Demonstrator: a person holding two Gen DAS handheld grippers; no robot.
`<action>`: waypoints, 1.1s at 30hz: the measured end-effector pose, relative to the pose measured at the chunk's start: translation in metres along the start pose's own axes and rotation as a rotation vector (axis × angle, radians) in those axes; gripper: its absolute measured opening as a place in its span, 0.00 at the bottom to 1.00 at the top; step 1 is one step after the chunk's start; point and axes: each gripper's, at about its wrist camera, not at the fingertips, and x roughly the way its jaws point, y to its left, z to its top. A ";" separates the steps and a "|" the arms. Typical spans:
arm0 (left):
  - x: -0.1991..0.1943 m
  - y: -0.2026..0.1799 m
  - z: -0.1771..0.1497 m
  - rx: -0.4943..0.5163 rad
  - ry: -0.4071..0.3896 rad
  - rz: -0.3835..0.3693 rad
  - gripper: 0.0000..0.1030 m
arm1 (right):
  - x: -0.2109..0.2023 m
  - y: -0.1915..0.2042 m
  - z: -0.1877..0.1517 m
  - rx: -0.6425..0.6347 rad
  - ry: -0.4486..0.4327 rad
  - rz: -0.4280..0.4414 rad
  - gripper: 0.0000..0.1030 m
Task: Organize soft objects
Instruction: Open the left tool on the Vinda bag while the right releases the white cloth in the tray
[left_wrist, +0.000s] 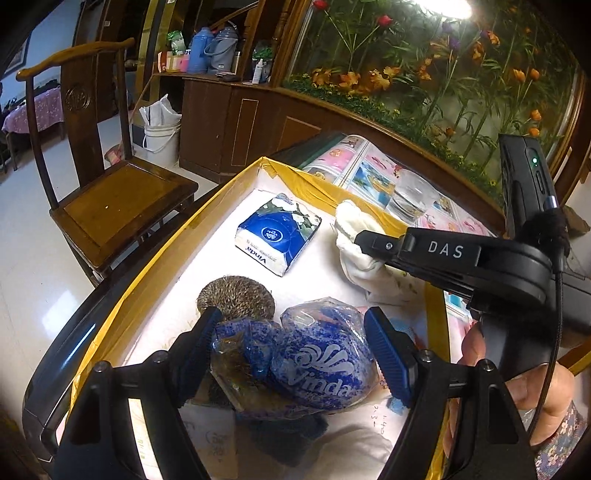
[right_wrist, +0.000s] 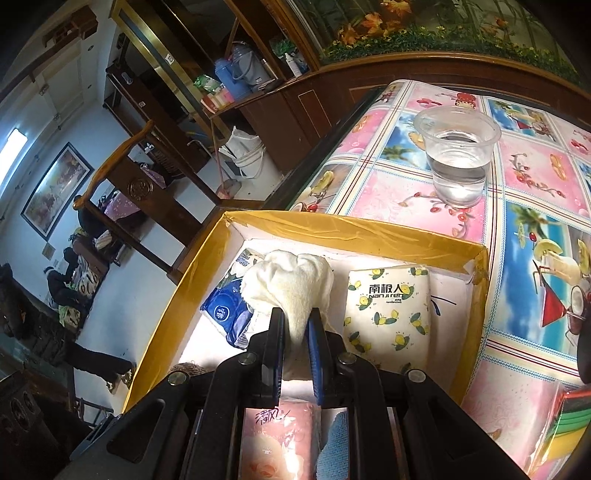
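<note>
Clearly the white cloth (right_wrist: 291, 284) is soft and light; it sags over the closed jaws of the right gripper (right_wrist: 295, 328), which pinch one corner, so a hold nearer its bunched middle would likely carry it better. It hangs above the yellow-rimmed box (right_wrist: 332, 225), with a blue Vinda tissue pack (right_wrist: 225, 310) to the left of the jaws and a lemon-print Nanjiren pack (right_wrist: 388, 317) to the right. The left gripper (left_wrist: 295, 347) stands with jaws apart around a crinkly blue Vinda bag (left_wrist: 317, 369), not pressing it; this plastic may slip. Ahead of them lies a brown bristly ball (left_wrist: 236, 295). Beyond the box, a cup of water (right_wrist: 458, 155) stands on the picture tablecloth (right_wrist: 524, 258), and a wooden chair (left_wrist: 114, 206) waits on the pale floor.
</note>
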 end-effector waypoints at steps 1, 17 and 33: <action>0.000 0.000 0.000 0.001 -0.001 0.002 0.75 | 0.000 0.000 0.000 0.002 0.001 0.002 0.13; -0.002 0.003 0.000 -0.008 -0.003 -0.042 0.83 | -0.017 0.004 -0.003 -0.003 -0.016 0.022 0.34; -0.042 -0.036 -0.028 0.035 -0.064 -0.155 0.83 | -0.099 -0.052 -0.045 0.038 -0.073 0.026 0.41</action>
